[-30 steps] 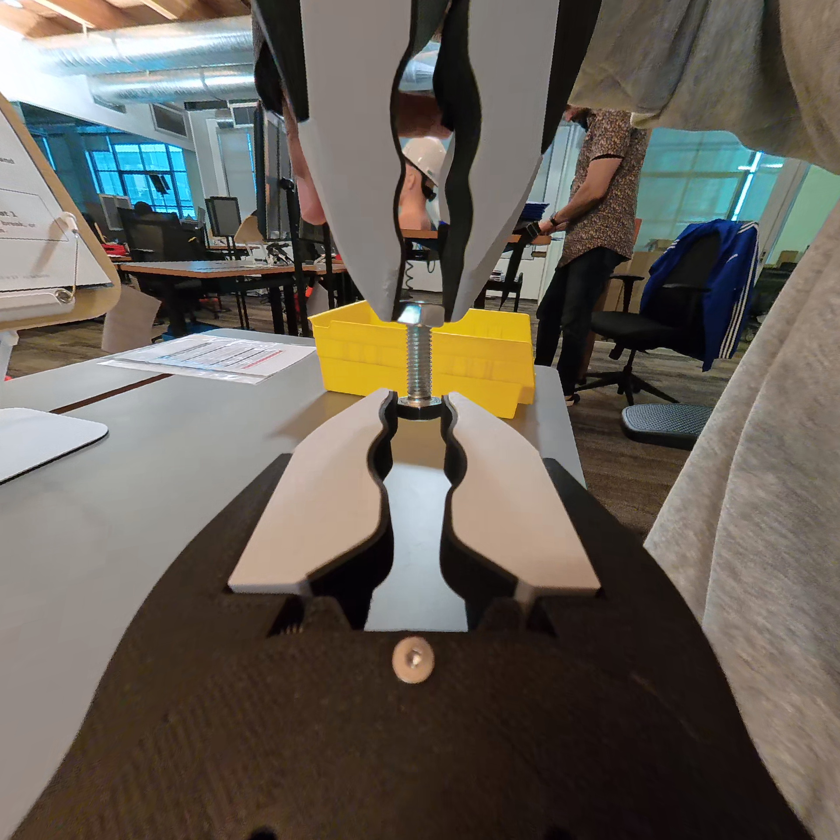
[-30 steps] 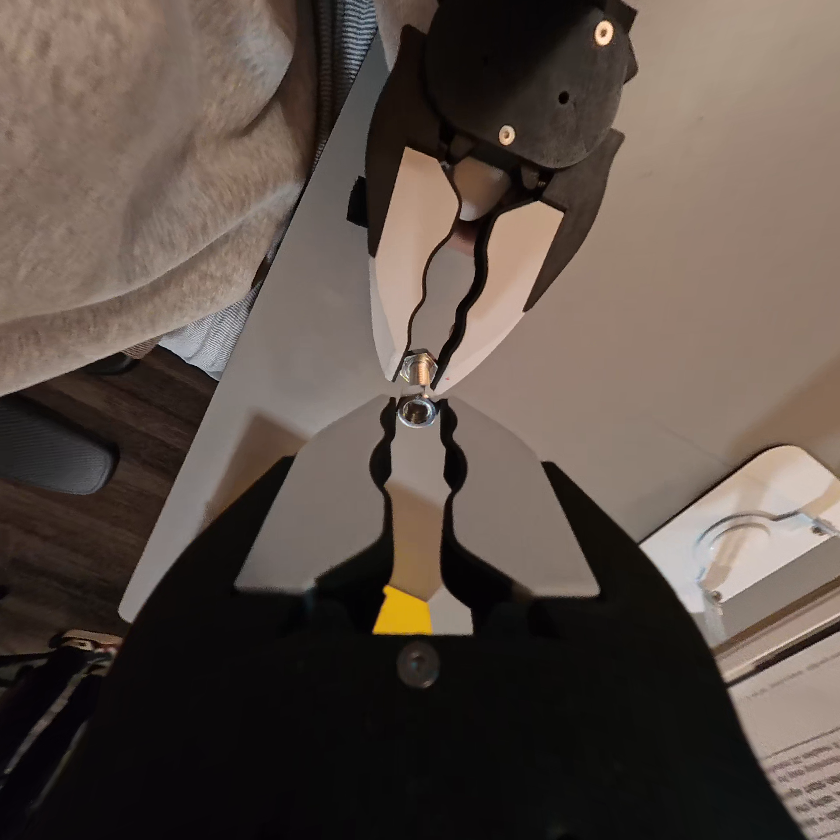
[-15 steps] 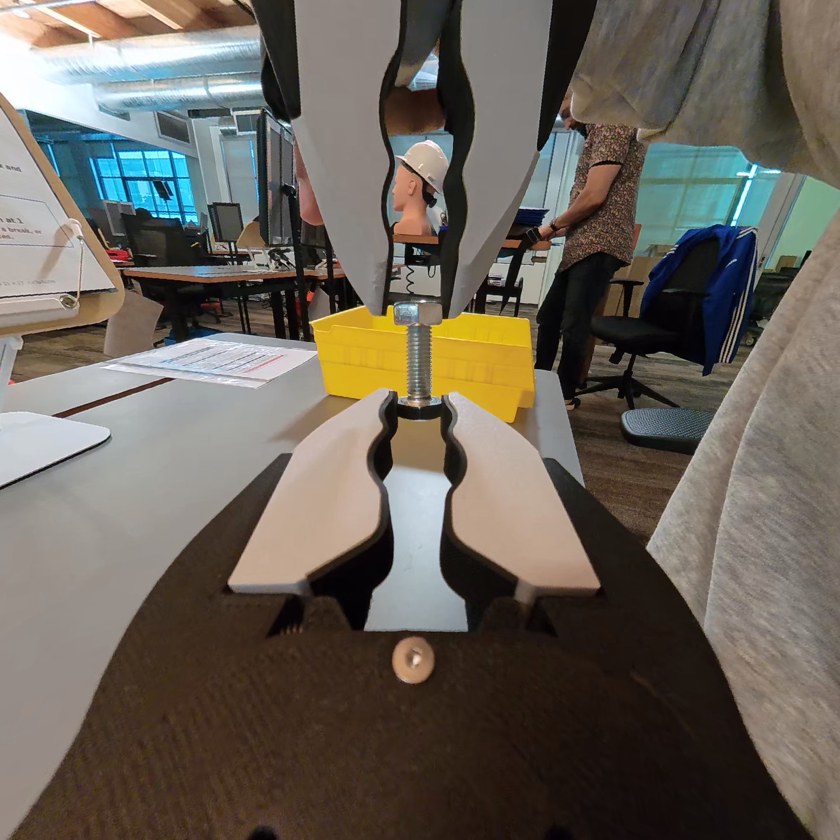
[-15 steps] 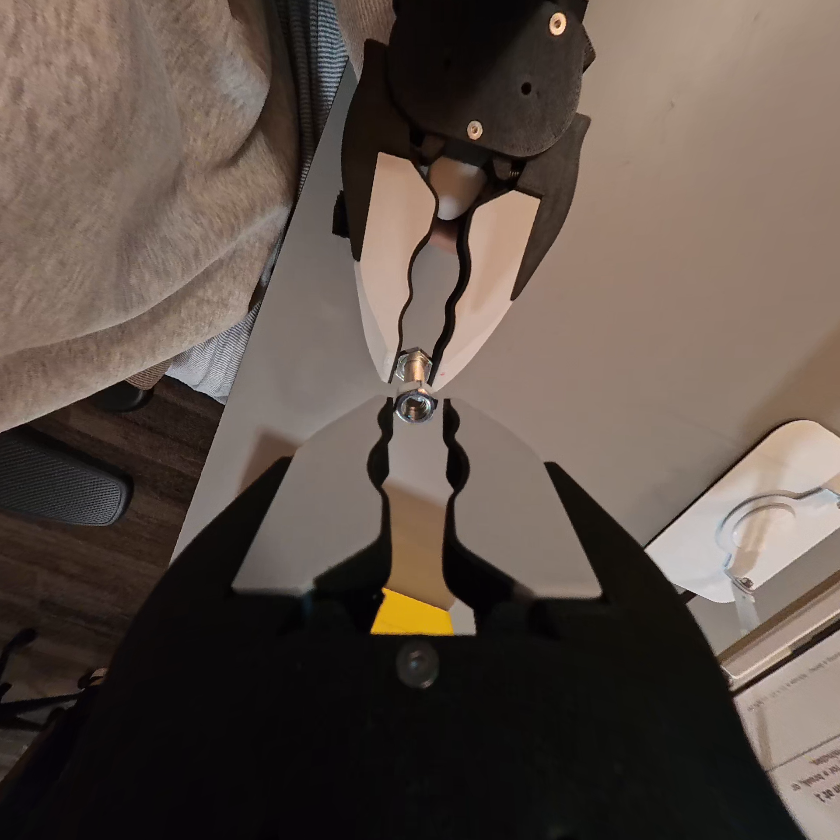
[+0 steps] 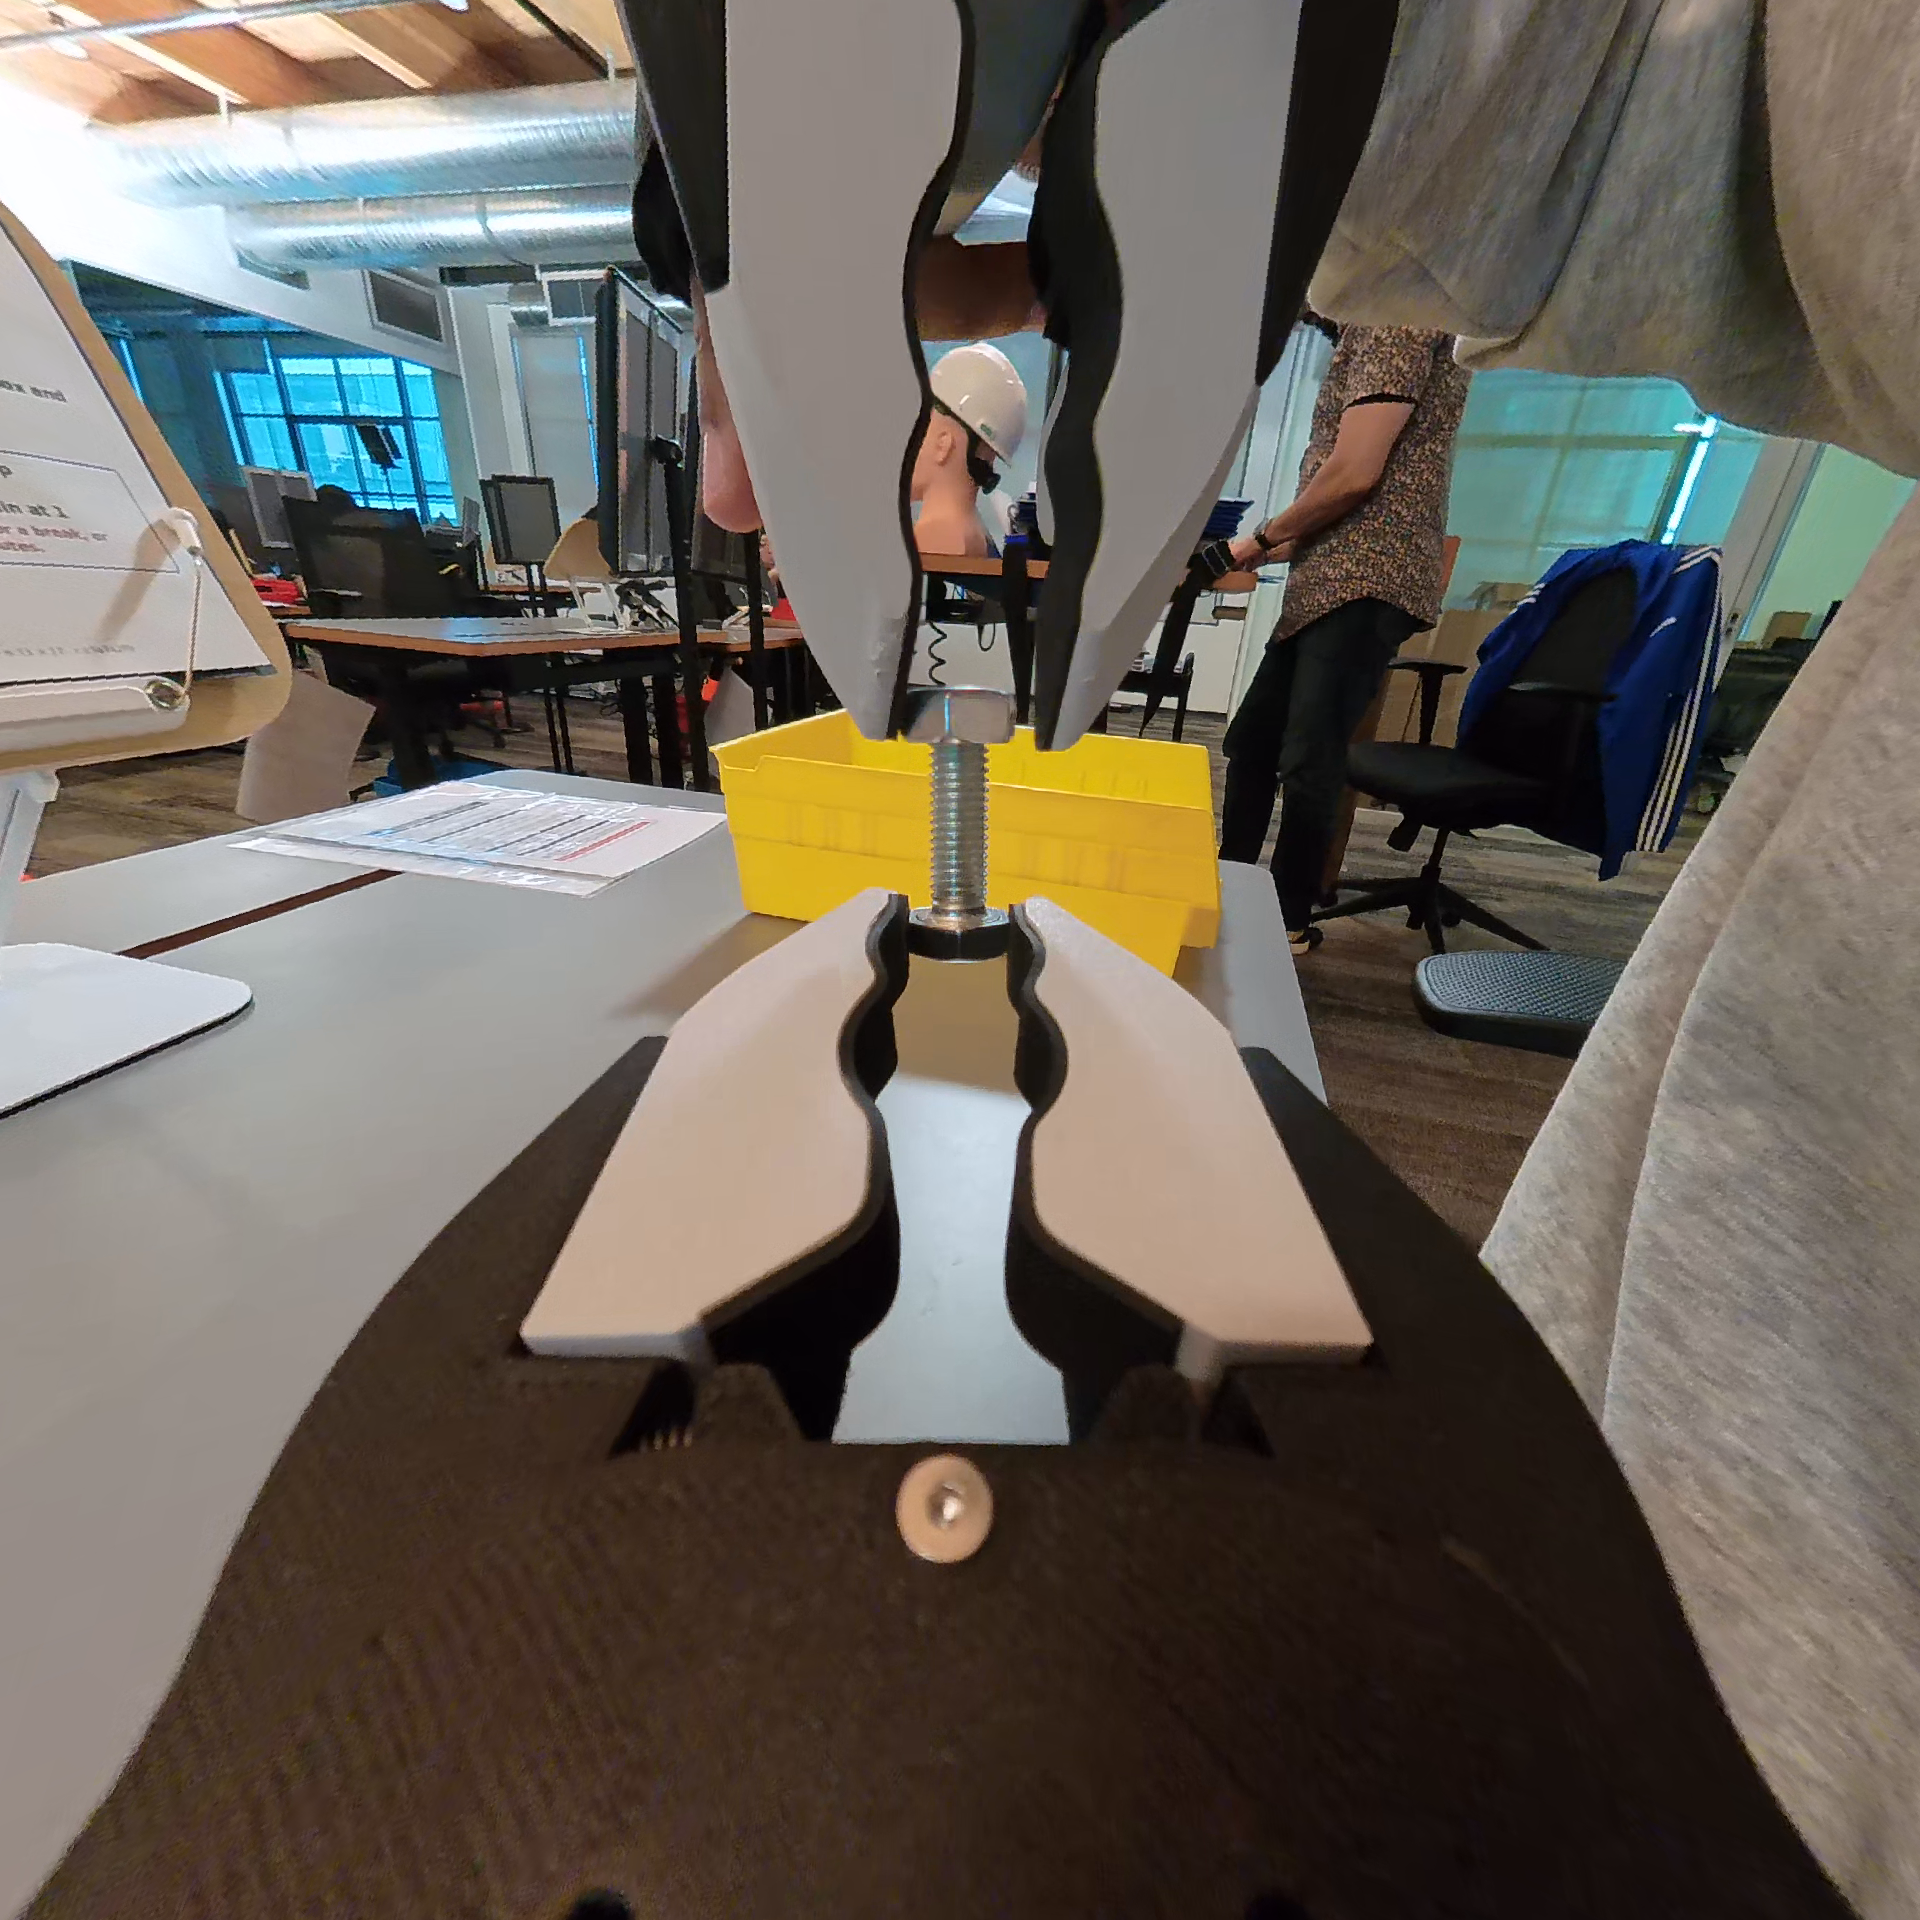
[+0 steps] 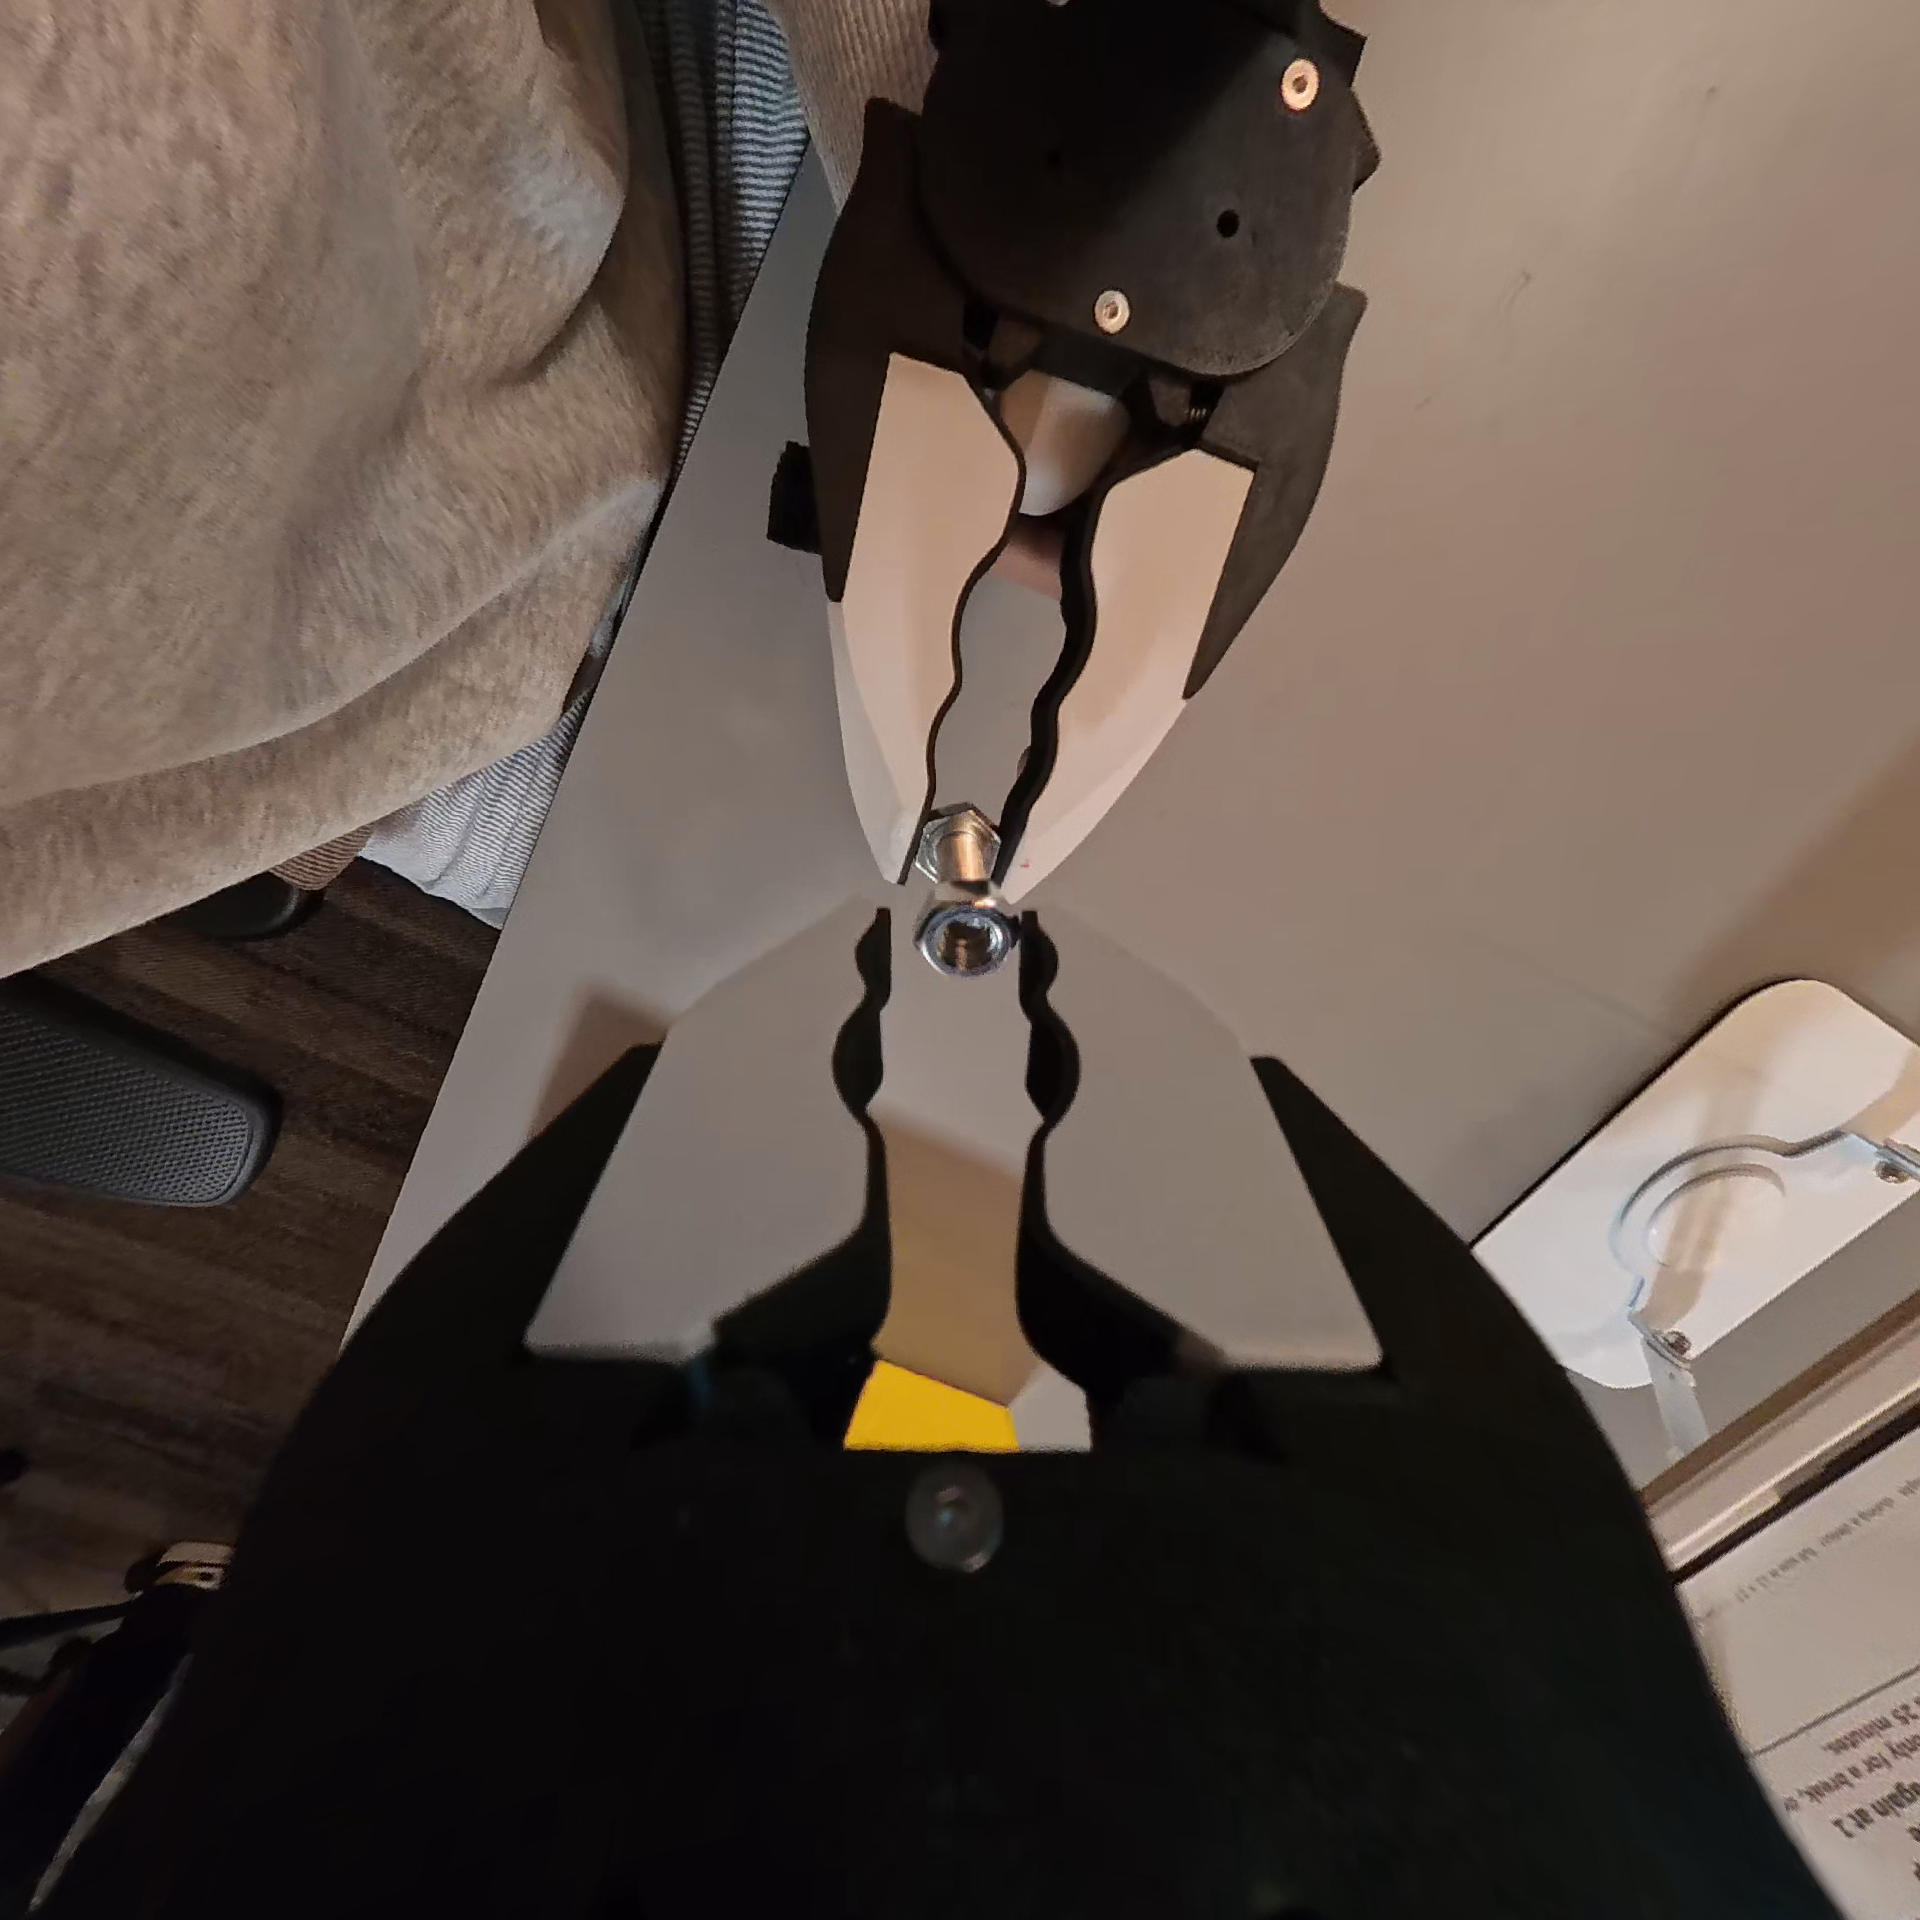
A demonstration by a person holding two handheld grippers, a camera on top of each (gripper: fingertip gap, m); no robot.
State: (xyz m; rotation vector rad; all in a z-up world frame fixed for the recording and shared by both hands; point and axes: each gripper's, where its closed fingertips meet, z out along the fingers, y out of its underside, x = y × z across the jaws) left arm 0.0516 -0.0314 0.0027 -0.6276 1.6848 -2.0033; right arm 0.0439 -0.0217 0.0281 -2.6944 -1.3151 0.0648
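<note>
A silver bolt (image 5: 956, 821) stands upright, threaded into a hex nut (image 5: 956, 938). My left gripper (image 5: 956, 914) is shut on the nut and holds it above the grey table (image 5: 312, 1091). My right gripper (image 5: 966, 727) comes down from above. Its tips flank the bolt's hex head with small gaps, so it is slightly open. In the right wrist view, the bolt head (image 6: 961, 940) sits between the right gripper's (image 6: 958, 920) tips. The left gripper (image 6: 951, 862) points toward it with the nut (image 6: 940, 826) in its tips.
A yellow bin (image 5: 1101, 831) stands behind the bolt near the table's far right edge. A laminated sheet (image 5: 488, 831) and a white stand base (image 5: 94, 1008) lie to the left. A grey sleeve (image 5: 1766, 1143) fills the right. A person (image 5: 1340, 582) and an office chair (image 5: 1590, 707) are beyond. The grippers are tip to tip, or close to it.
My right gripper let go of the bolt head, rose a little and opened. It now sits lower, with its tips either side of the head. The left gripper keeps the nut.
</note>
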